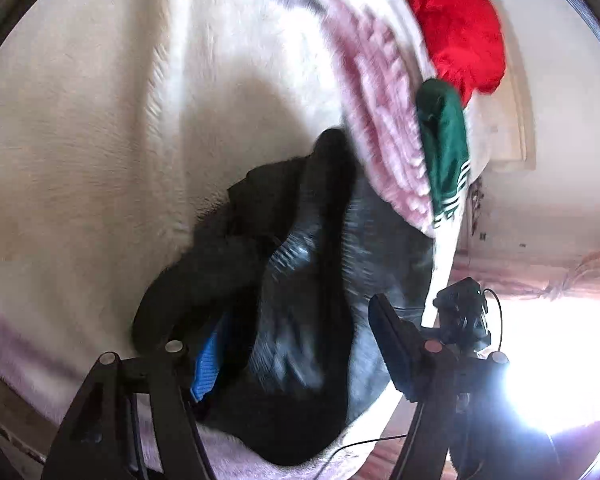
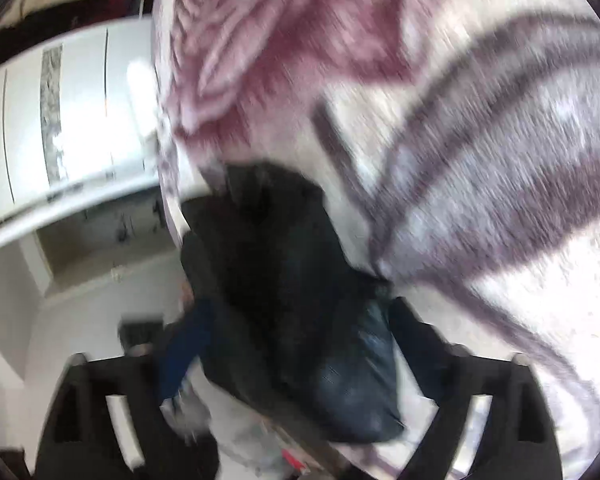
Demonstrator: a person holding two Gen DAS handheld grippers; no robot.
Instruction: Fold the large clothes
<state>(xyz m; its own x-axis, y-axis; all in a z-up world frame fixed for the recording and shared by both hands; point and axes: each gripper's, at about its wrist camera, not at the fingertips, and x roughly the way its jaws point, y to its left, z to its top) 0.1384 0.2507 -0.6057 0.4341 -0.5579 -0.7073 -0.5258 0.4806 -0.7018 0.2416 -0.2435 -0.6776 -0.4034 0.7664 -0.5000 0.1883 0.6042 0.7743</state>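
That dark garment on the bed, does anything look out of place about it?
Yes. The dark garment lies bunched in a crumpled heap on the patterned blanket, not spread flat. Beyond it, green clothing and red clothing sit piled at the blanket's far edge.

motion blur smears the dark garment [image 2: 292,280] and patterned blanket [image 2: 480,140] in the right wrist view; the red cloth [image 1: 456,20] is cut off by the top edge.
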